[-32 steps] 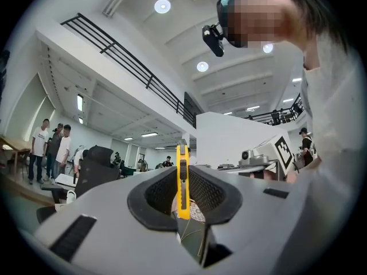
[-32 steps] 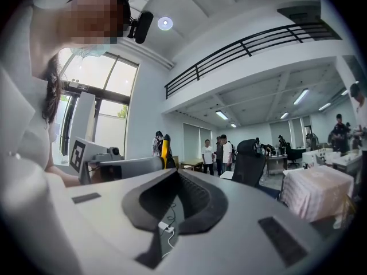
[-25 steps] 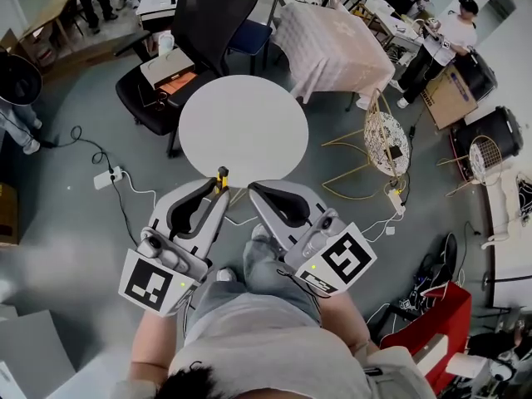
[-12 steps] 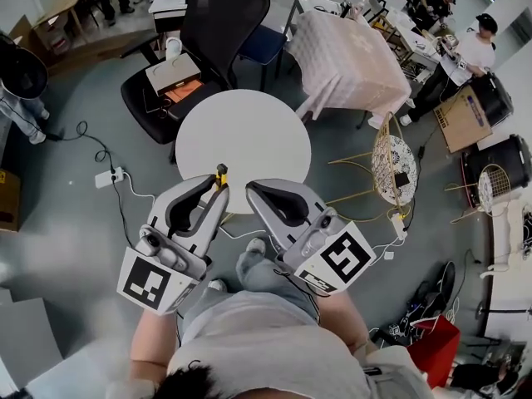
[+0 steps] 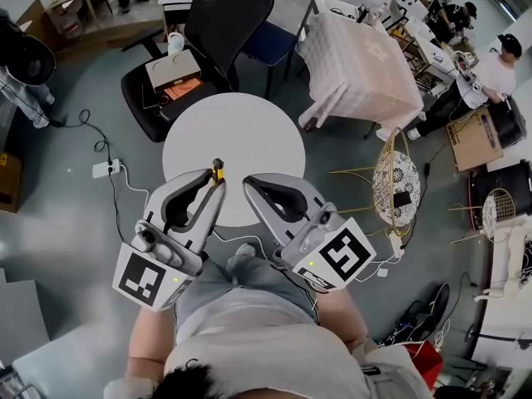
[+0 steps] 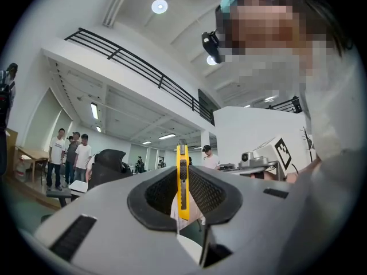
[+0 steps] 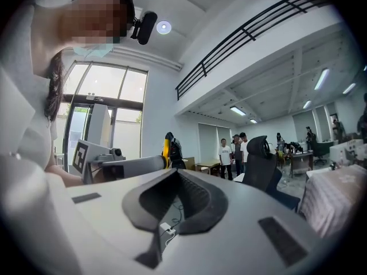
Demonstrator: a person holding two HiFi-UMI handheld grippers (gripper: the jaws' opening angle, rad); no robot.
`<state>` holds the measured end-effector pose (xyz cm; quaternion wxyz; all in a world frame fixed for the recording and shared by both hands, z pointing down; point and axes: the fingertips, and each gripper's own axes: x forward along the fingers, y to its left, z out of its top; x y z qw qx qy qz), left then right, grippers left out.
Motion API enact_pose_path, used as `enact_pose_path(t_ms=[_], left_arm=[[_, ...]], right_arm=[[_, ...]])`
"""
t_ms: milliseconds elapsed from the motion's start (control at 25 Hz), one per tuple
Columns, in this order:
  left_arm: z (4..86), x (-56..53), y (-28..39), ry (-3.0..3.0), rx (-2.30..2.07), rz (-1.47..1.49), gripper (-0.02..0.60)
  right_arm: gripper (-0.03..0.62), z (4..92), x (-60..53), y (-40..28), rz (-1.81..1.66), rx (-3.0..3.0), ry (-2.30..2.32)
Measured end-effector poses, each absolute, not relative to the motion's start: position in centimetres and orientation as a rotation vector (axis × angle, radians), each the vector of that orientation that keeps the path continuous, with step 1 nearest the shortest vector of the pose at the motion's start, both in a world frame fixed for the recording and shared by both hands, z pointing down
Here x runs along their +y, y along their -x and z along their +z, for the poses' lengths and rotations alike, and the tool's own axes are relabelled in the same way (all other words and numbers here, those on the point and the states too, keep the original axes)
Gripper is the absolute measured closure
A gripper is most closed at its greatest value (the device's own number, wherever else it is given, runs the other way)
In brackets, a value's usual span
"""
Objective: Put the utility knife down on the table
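Round white tabletop [image 5: 249,127] below, office floor around. Left tongs [image 5: 215,187] clamped on yellow utility knife [image 6: 182,179], end poking past jaws, over tabletop's near edge. Right tongs [image 5: 248,182] closed, empty. Likely light, rigid, slick plastic; best held mid-body, away from blade end.

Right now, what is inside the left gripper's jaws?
The left gripper clamps a slim yellow utility knife between its black-padded jaws, tip poking beyond them. The knife's lower end is covered by the jaws, so its full length cannot be seen.

Two hand-held grippers [image 5: 214,186] [image 5: 248,182], one utility knife [image 5: 218,170] (yellow), one round table [image 5: 237,135], one black office chair [image 5: 224,15].
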<state>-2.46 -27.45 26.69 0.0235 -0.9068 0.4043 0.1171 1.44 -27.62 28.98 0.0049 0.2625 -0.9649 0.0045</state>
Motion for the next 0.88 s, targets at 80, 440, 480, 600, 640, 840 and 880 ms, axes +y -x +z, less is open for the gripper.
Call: enact_pose_path(t_ms=[80,440,480,600,640,840,880], left_arm=[[27.4,-28.1,2.1,2.816,1.267,0.331,0.515],[30.0,-32.3,2.0,2.928,1.178,0.229,0.515],[30.8,-32.8,2.2,2.950,1.160,0.196,0.515],[33.0,-34.6,2.6,3.015,1.103,0.098,0.515],[33.6,-35.3,2.8,3.031,1.082,0.075,0.515],[37.4,-38.6,3.5,3.112,0.990,-0.083,0.515],[38.4,-39.3,3.7,3.125,0.971,-0.121,0.515]], right_arm=[[0.586,29.3,-28.4,-1.8,0.028,-3.024,-0.826],[0.586,31.0,-32.1,-1.6,0.104,-2.991,-0.958],[0.586,31.3,-32.5,-1.5,0.115,-2.982,-0.987],[0.586,31.9,-33.7,-1.0,0.146,-2.948,-1.084],[0.586,32.0,-34.1,-0.9,0.154,-2.936,-1.114],[0.586,32.8,-36.2,0.0,0.197,-2.873,-1.256],[0.586,33.2,-36.6,0.2,0.207,-2.860,-1.280]])
